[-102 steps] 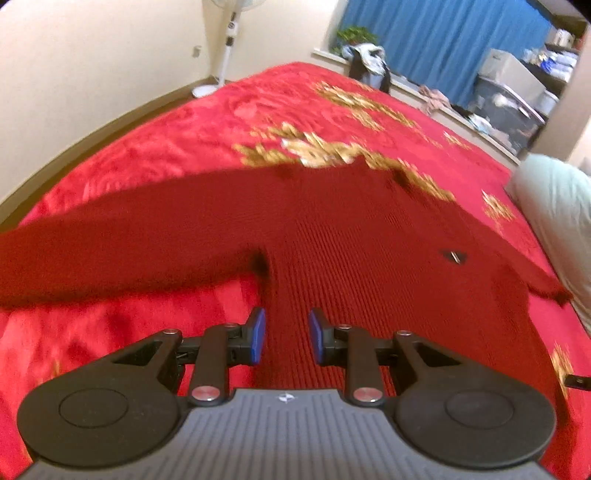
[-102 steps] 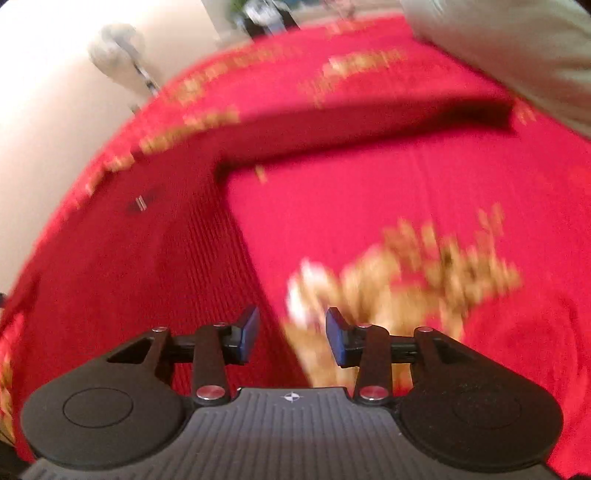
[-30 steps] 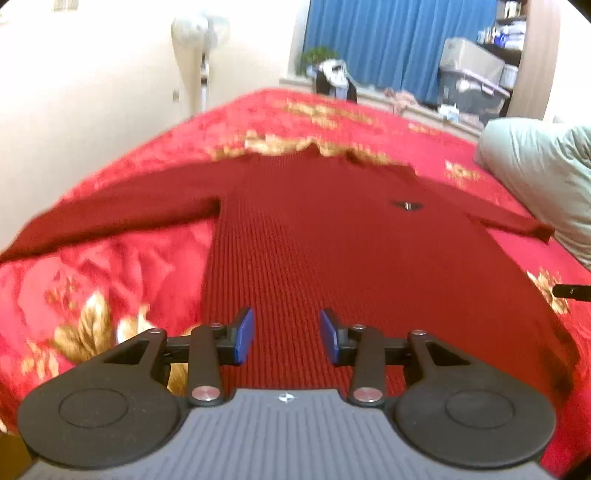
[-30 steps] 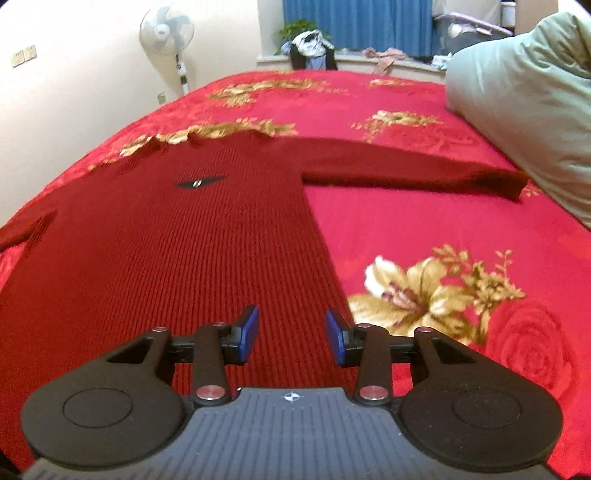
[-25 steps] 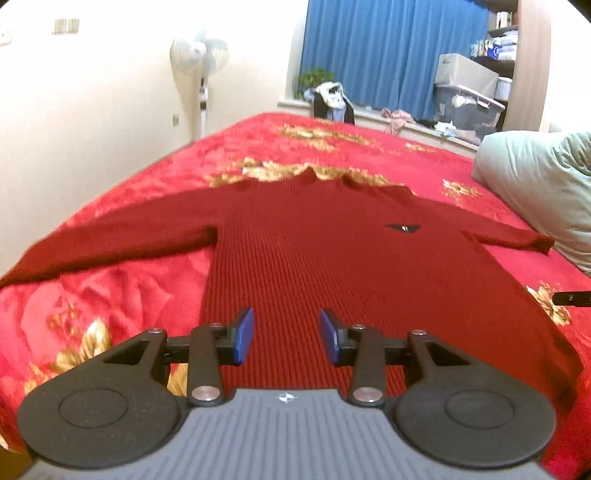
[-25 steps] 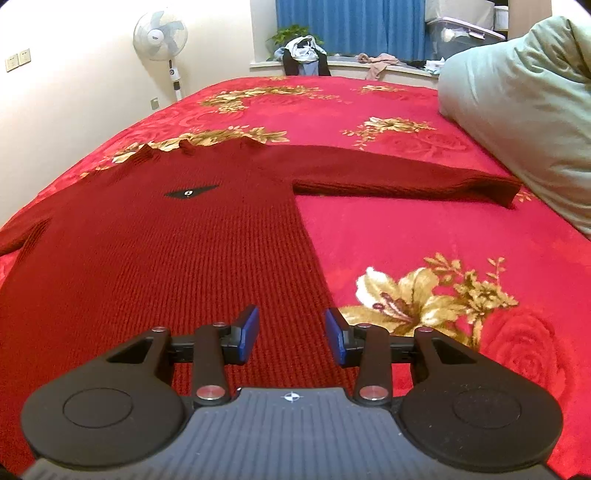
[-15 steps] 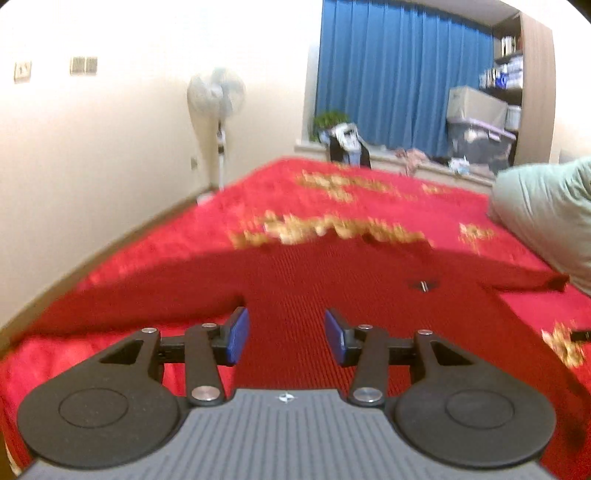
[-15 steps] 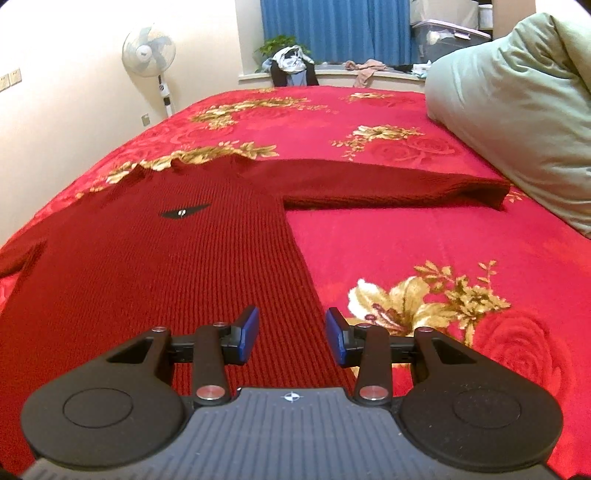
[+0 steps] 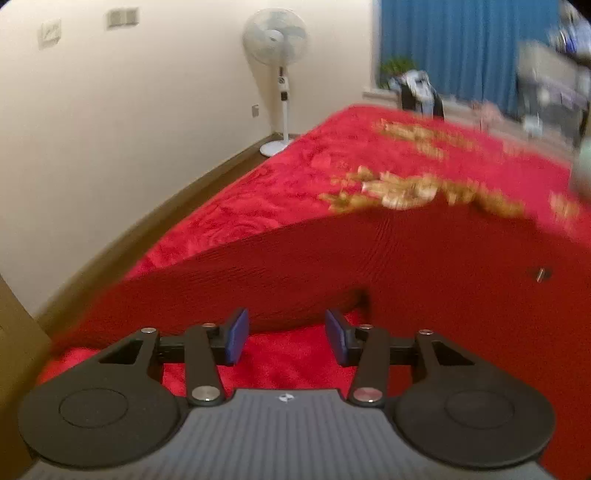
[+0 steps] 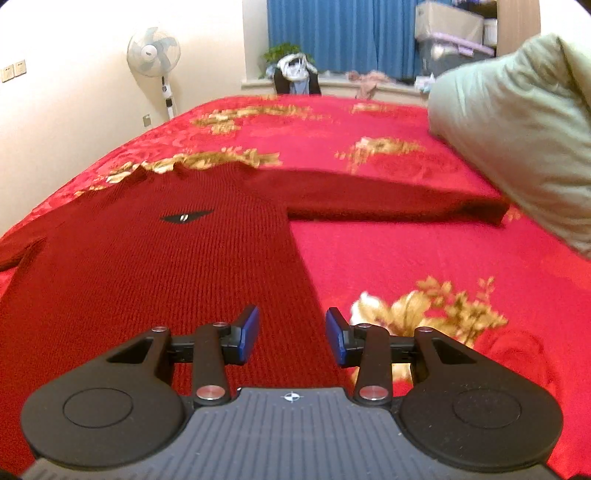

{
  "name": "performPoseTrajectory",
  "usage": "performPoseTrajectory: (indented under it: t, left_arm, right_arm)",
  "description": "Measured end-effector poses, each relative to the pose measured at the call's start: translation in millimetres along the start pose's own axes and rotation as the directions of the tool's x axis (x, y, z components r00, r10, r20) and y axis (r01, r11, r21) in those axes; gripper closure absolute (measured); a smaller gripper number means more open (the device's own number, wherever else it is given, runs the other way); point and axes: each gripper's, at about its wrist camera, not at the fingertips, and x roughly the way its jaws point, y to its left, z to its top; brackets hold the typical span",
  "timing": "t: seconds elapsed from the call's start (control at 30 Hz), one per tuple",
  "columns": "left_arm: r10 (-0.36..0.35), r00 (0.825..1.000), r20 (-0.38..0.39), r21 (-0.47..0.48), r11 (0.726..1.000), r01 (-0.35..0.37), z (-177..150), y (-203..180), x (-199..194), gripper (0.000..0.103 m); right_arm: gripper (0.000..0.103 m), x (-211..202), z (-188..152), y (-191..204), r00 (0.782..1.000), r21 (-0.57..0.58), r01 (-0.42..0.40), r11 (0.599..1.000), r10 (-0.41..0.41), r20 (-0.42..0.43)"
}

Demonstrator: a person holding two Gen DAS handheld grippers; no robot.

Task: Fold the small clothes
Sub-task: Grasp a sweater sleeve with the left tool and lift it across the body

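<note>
A dark red knitted sweater [image 10: 147, 266] lies flat and spread on the red bedspread [image 10: 424, 251], with a small black logo [image 10: 186, 216] on its chest. Its right sleeve [image 10: 388, 203] reaches toward the pillow. In the left wrist view its left sleeve [image 9: 240, 273] runs out to the left from the armpit. My left gripper [image 9: 284, 338] hovers open just below that sleeve, over bare bedspread, with nothing between the pads. My right gripper [image 10: 291, 334] is open above the sweater's right side edge near the hem, holding nothing.
A grey-green pillow [image 10: 517, 140] lies at the bed's right side. A white standing fan [image 9: 277, 44] is by the wall on the left, with brown floor [image 9: 155, 218] along the bed's left edge. Blue curtains [image 10: 332, 33] and storage boxes fill the far end.
My left gripper has swung left, from over the sweater's hem to below its left sleeve, and its jaws stand a little wider. The right gripper has barely shifted.
</note>
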Motion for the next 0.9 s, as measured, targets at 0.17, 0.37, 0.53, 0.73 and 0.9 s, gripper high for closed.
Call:
performPoseTrajectory:
  t: [0.17,0.37,0.53,0.73,0.9]
  left_arm:
    - [-0.017,1.0,0.007,-0.031,0.999,0.018,7,0,3,0.05]
    - [-0.007,1.0,0.014,-0.037,0.999,0.008,7,-1,4,0.05]
    - [0.033,0.999,-0.006,-0.087,0.996,-0.034,5,17,6,0.05]
    - [0.108,0.994,-0.02,-0.222,0.969,-0.11,5,65,6,0.057]
    - [0.126,0.989,-0.077,-0.325,0.935,-0.145,3,109,23,0.092]
  right_arm:
    - [0.061,-33,19,6,0.989,0.015,-0.003,1.0,0.001,0.145]
    - [0.06,-70,62,23,0.96,-0.002,-0.004,1.0,0.005,0.281]
    - [0.06,-60,85,39,0.944,-0.036,-0.104,0.994,0.11,0.311]
    - [0.057,-1,56,48,0.966,-0.047,-0.127,0.991,0.135,0.219]
    - [0.057,23,47,59,0.976,-0.128,-0.106,0.986,0.127,0.176]
